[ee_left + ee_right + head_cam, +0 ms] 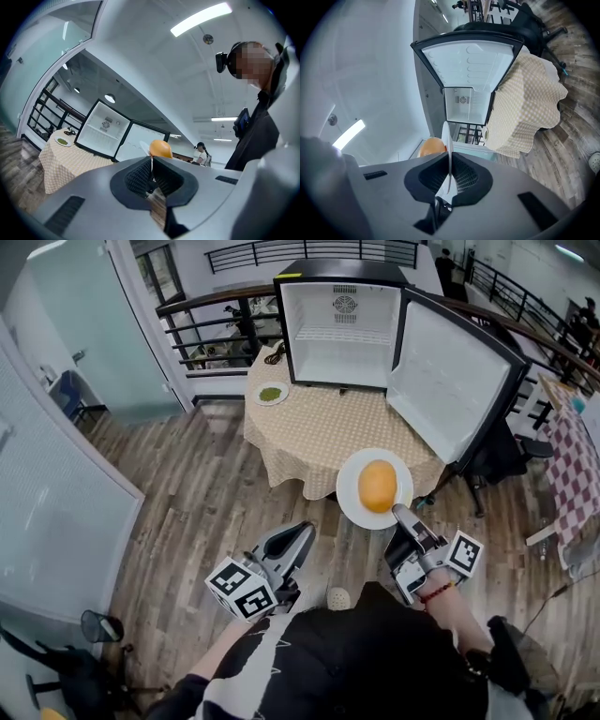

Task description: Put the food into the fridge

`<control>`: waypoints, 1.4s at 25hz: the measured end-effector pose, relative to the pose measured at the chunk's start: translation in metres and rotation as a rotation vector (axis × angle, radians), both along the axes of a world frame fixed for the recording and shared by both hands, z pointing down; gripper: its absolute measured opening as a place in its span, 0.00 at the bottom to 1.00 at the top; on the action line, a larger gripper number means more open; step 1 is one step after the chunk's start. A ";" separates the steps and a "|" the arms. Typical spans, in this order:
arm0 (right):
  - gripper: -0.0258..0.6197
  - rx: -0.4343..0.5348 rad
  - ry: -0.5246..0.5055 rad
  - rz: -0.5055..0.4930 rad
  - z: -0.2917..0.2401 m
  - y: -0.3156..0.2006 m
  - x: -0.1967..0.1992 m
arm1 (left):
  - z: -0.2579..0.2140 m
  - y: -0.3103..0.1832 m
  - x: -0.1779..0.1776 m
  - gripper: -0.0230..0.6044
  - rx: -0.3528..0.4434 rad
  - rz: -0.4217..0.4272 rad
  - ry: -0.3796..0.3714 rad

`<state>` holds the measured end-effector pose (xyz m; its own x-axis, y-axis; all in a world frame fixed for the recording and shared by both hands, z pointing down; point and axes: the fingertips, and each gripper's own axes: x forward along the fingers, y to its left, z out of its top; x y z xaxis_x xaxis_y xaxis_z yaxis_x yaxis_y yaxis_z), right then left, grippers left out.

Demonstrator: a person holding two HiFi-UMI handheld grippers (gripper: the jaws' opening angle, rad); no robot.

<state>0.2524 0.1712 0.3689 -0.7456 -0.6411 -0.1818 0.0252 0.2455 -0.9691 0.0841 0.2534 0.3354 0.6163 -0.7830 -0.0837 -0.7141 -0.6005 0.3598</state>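
Note:
An orange rounded food (378,486) lies on a white plate (352,495) held in the air in front of the table. My right gripper (401,515) is shut on the plate's near rim. In the right gripper view the plate (447,140) shows edge-on between the jaws, with the food (431,146) to its left. My left gripper (306,532) hangs lower left of the plate, shut and holding nothing. Past its jaws the left gripper view shows the food (161,149). The black mini fridge (342,329) stands on the table with its door (450,381) swung open to the right; its white inside looks bare.
The round table (309,437) has a beige checked cloth. On it, left of the fridge, sit a small plate of green food (270,395) and a dark item (275,355). A black railing (202,329) runs behind. An office chair (497,460) and a checked table (577,465) stand at right.

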 end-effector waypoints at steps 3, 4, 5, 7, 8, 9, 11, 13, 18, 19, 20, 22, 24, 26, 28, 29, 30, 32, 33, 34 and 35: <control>0.08 0.001 -0.006 0.009 -0.002 -0.030 0.000 | -0.002 -0.025 -0.005 0.07 0.000 -0.010 -0.008; 0.08 0.000 -0.007 0.012 -0.002 -0.039 0.000 | -0.002 -0.032 -0.007 0.07 -0.003 -0.015 -0.009; 0.08 -0.001 -0.008 0.012 -0.003 -0.047 -0.001 | -0.003 -0.038 -0.010 0.07 -0.007 -0.022 -0.009; 0.08 0.000 -0.011 0.005 -0.005 -0.062 -0.006 | -0.004 -0.051 -0.016 0.07 -0.013 -0.038 -0.010; 0.08 0.001 -0.012 0.000 -0.005 -0.070 -0.008 | -0.005 -0.059 -0.019 0.07 -0.013 -0.045 -0.010; 0.08 0.001 -0.012 -0.006 -0.005 -0.077 -0.011 | -0.005 -0.066 -0.020 0.07 -0.013 -0.050 -0.009; 0.08 0.002 -0.011 -0.017 -0.005 -0.090 -0.014 | -0.007 -0.080 -0.021 0.07 -0.011 -0.054 -0.012; 0.08 0.003 -0.013 -0.022 -0.003 -0.103 -0.015 | -0.008 -0.095 -0.021 0.07 -0.006 -0.055 -0.018; 0.08 0.005 -0.017 -0.031 0.001 -0.136 -0.019 | -0.007 -0.129 -0.021 0.07 0.002 -0.055 -0.024; 0.08 0.004 -0.014 -0.031 0.002 -0.143 -0.019 | -0.006 -0.135 -0.022 0.07 0.001 -0.058 -0.024; 0.08 0.003 -0.011 -0.030 0.003 -0.150 -0.020 | -0.007 -0.141 -0.024 0.07 0.001 -0.062 -0.021; 0.08 0.001 -0.006 -0.030 0.004 -0.164 -0.021 | -0.008 -0.152 -0.027 0.07 0.000 -0.075 -0.016; 0.08 0.005 -0.003 -0.039 0.004 -0.174 -0.025 | -0.008 -0.161 -0.030 0.07 -0.001 -0.086 -0.018; 0.08 0.006 0.000 -0.049 0.007 -0.181 -0.028 | -0.004 -0.166 -0.031 0.07 -0.008 -0.091 -0.023; 0.08 -0.003 -0.003 -0.052 0.012 -0.188 -0.031 | 0.002 -0.169 -0.032 0.07 -0.022 -0.094 -0.027; 0.08 -0.010 -0.007 -0.053 0.014 -0.190 -0.033 | 0.005 -0.171 -0.032 0.07 -0.031 -0.095 -0.028; 0.08 -0.016 -0.011 -0.054 0.017 -0.193 -0.034 | 0.008 -0.173 -0.033 0.07 -0.038 -0.096 -0.029; 0.08 -0.027 -0.011 -0.061 0.022 -0.200 -0.039 | 0.013 -0.180 -0.036 0.07 -0.051 -0.099 -0.032; 0.08 -0.032 -0.007 -0.065 0.025 -0.204 -0.042 | 0.015 -0.187 -0.037 0.07 -0.056 -0.100 -0.030; 0.08 -0.036 -0.004 -0.067 0.028 -0.210 -0.044 | 0.018 -0.194 -0.039 0.07 -0.061 -0.100 -0.026; 0.08 -0.041 -0.003 -0.067 0.030 -0.215 -0.046 | 0.020 -0.201 -0.040 0.07 -0.065 -0.097 -0.022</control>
<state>0.2060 -0.0442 0.3994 -0.7867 -0.5966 -0.1586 0.0428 0.2036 -0.9781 0.0444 0.0525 0.3556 0.5384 -0.8425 -0.0177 -0.7759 -0.5039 0.3795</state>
